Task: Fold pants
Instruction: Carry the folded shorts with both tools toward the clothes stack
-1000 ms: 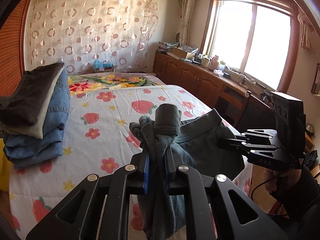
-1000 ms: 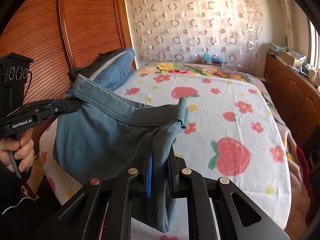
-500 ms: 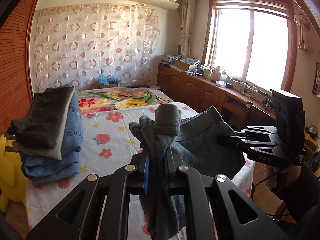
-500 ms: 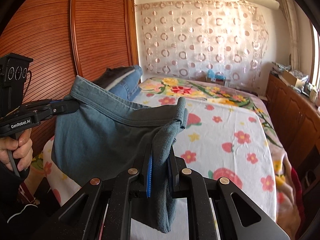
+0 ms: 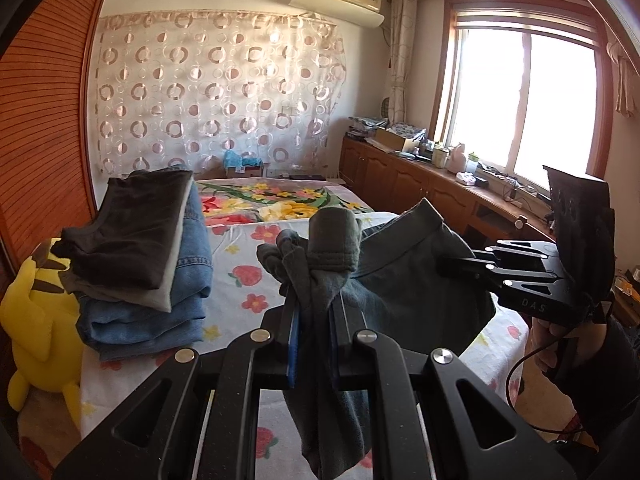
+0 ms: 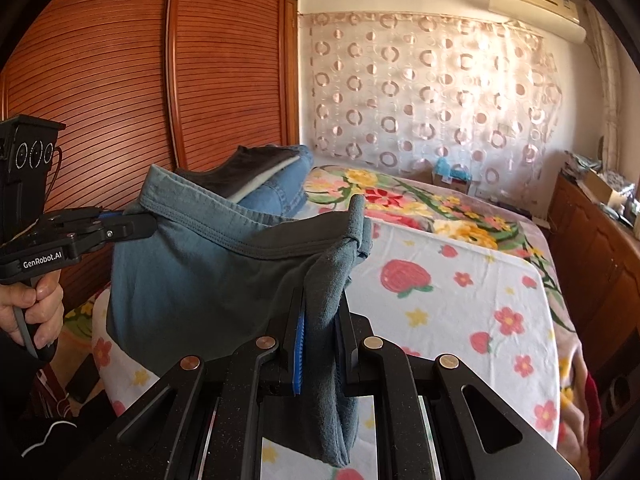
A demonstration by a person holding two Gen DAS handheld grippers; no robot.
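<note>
Grey-blue pants (image 6: 192, 272) hang in the air above the near end of the bed, held by the waistband between both grippers. My left gripper (image 5: 314, 312) is shut on one bunched end of the waistband; it also shows at the left of the right wrist view (image 6: 136, 224). My right gripper (image 6: 320, 320) is shut on the other end; it also shows at the right of the left wrist view (image 5: 448, 270). The pants (image 5: 420, 280) sag between them, and the legs hang down out of sight.
A bed with a flowered sheet (image 6: 460, 300) lies below and ahead. A stack of folded jeans and dark clothes (image 5: 148, 256) sits on its left side. A yellow plush toy (image 5: 36, 320) is beside the stack. A wooden wardrobe (image 6: 120, 100) stands left, cabinets (image 5: 420, 188) right.
Both grippers have risen with the pants and tilted up: more of the curtain wall and air conditioner shows, and the bed sits lower in both views. Both grips are unchanged.
</note>
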